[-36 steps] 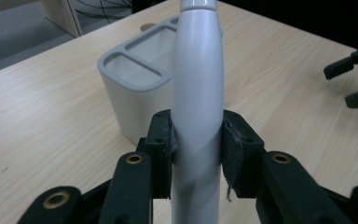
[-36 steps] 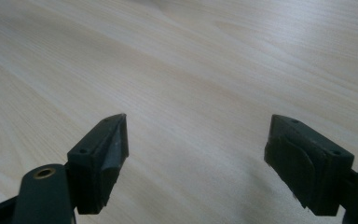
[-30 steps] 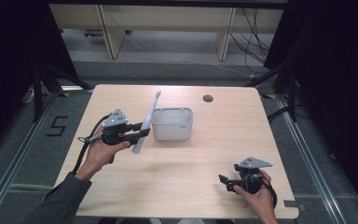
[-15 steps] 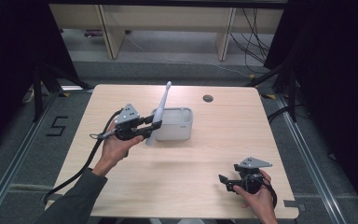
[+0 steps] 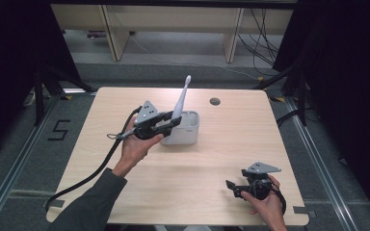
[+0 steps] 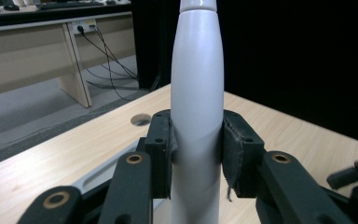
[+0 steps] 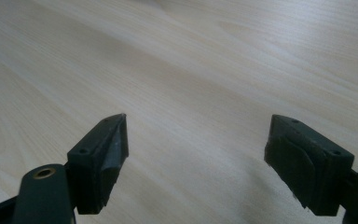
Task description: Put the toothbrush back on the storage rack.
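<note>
A white electric toothbrush (image 5: 181, 102) stands nearly upright, head up, with my left gripper (image 5: 173, 122) shut on its thick handle (image 6: 196, 102). Its lower end is at the near left rim of a pale grey open box (image 5: 189, 132) in the middle of the table; whether it touches the box is hidden by the jaws. In the left gripper view both pads (image 6: 161, 154) press the handle's sides. My right gripper (image 5: 232, 186) rests low at the table's near right, open, with bare wood between its jaws (image 7: 196, 154).
The light wooden table (image 5: 231, 139) has a round cable hole (image 5: 215, 101) behind the box. A black cable (image 5: 89, 173) trails from the left gripper off the near left edge. Desks and loose wires stand on the floor beyond.
My left hand has carried the toothbrush right and a little up to the box, and the brush has swung from a lean to nearly upright. The right gripper has stayed put.
</note>
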A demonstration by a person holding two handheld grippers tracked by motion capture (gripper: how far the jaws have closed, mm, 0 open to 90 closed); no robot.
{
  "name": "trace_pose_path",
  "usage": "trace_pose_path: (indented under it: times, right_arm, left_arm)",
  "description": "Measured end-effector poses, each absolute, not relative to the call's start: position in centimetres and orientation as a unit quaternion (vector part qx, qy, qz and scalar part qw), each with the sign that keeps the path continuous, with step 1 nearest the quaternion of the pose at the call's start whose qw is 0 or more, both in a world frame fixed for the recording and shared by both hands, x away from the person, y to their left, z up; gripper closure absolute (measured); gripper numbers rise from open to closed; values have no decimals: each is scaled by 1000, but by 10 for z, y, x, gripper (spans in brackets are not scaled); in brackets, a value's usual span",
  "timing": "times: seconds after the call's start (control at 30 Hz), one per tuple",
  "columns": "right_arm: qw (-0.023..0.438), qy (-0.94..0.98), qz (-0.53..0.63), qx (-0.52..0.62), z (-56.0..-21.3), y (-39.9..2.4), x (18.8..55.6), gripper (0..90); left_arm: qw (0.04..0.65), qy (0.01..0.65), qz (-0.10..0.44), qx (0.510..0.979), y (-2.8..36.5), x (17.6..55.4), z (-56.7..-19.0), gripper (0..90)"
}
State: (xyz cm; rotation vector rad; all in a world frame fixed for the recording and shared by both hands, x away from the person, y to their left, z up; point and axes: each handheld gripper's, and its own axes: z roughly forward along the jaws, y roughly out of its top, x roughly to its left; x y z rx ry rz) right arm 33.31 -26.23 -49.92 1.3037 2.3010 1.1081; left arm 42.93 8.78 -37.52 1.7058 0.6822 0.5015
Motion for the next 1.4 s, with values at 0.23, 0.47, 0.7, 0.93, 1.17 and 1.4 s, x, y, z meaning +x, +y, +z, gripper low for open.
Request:
trace_pose_path:
  times: [0.23,0.47,0.7,0.93,1.17,1.4]
  right_arm:
    - [150,801,380,438,-498,-264,334,217]
    - [140,799,378,447,-499,-261,332,216]
    - [135,800,380,444,-500,-261,333,215]
    - [135,802,380,441,-500,-261,333,212]
    - [132,801,380,443,-499,-260,333,212]
    - [133,804,380,438,-499,-260,333,212]
  left_arm:
    - [585,295,219,723,69,442,-374,663]
    - [589,305,224,714,57,458,-373,664]
    - [589,311,227,710,45,472,-368,664]
    - [589,317,234,706,32,482,-365,664]
    - [588,329,242,699,25,492,-371,663]
    - [590,342,241,690,22,501,-379,663]
